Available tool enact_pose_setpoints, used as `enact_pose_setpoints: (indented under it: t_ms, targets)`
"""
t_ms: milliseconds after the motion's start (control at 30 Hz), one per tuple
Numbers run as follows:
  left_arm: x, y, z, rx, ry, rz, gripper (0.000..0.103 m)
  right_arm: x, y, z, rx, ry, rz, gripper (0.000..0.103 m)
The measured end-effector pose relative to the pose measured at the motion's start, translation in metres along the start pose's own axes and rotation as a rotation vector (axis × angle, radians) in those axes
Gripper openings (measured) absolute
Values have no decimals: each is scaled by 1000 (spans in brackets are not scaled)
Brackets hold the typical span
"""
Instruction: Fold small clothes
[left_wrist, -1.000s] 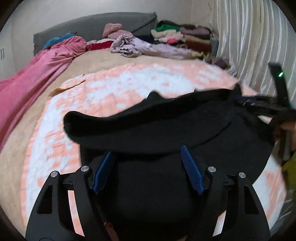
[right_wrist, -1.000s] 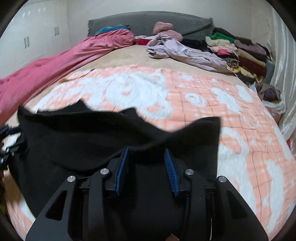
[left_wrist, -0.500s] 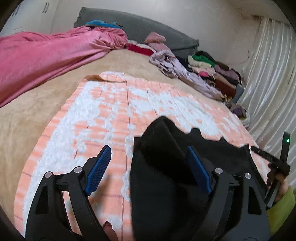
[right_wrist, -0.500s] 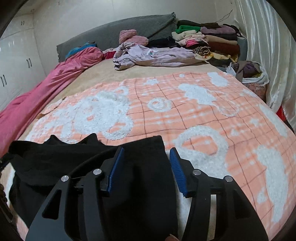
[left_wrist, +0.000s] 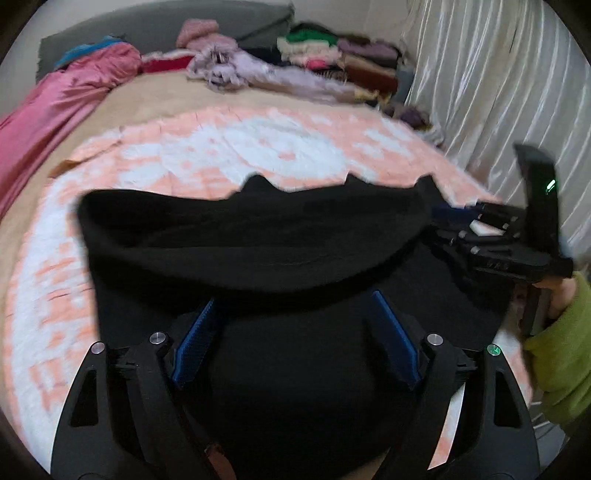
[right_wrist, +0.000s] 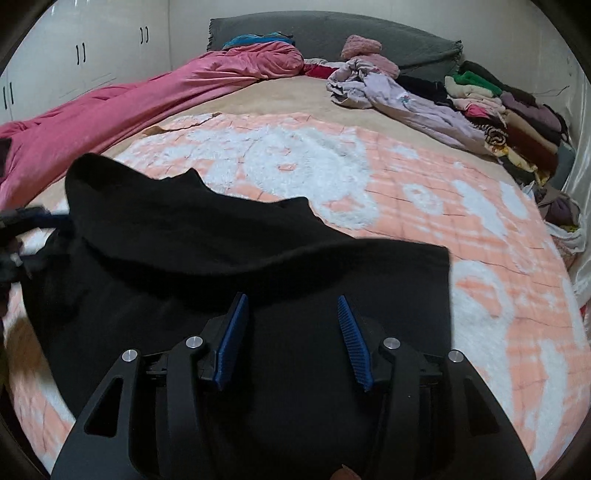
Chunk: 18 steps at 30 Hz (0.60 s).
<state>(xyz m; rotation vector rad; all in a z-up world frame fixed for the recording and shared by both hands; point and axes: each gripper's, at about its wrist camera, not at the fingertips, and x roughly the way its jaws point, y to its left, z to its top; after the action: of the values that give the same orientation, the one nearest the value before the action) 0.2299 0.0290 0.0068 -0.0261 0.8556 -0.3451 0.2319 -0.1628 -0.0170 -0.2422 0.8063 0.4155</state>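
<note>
1. So: black garment (left_wrist: 258, 243) lies spread on the peach-and-white blanket (left_wrist: 221, 147) on the bed, taking the low centre of both views; its far part is doubled back over the rest, w/ a thick rolled edge running 9 to 3 o'clock.
2. Left gripper (left_wrist: 295, 332): blue pads (left_wrist: 194, 347) spread wide, over the garment's near part at 6 o'clock. Nothing pinched; cloth is under and between the jaws, pads not pressing on it.
3. Right gripper (right_wrist: 291, 336): blue pads (right_wrist: 232, 339) stand apart, narrower than the left's, also over the near black cloth at 6 o'clock. No pinch seen; whether cloth touches the pads, can't tell.
4. In left view the right gripper (left_wrist: 495, 236) shows at 3 o'clock, at the garment's right edge, held by a hand (left_wrist: 557, 295) in a green sleeve (left_wrist: 561, 354).
5. In right view the left gripper shows dark and blurred at 9 o'clock, by the garment's left edge.
6. Bkgd: pink quilt (right_wrist: 129, 110) along 9–11 o'clock, lilac garment (right_wrist: 406, 99) at 1 o'clock, stack of folded clothes (right_wrist: 509, 110) at 2 o'clock, grey headboard (right_wrist: 332, 33) at 12.
7. White curtain (left_wrist: 498, 81) at 2 o'clock in left view; white cupboards (right_wrist: 74, 55) at 10 o'clock in right view.
</note>
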Motion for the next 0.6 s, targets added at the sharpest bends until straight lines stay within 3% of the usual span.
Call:
enact_pose_setpoints:
  t_ms: [100,167,267,367,500,600]
  targets:
    - [12,6,10,-11,-39,88,81,14,-7,12,40,3,-37,50]
    - [1,24,13,-82,-111,112,90,22,-22,18,102,-5,-75,50]
    - [-21,65,2,-237,-189,95,90,28,-47,14,226,1,-87,50]
    - [-37,93,-11,-339,-210,112,90,18,-59,7,299,-45,-70,50]
    - [-46,113,-21,-436,-200,132,90,-14,-67,-4,337,-126,-97,60]
    - [-53,118,-30,-473,-185,115,90,-33,-75,-15,349,-128,-112,65]
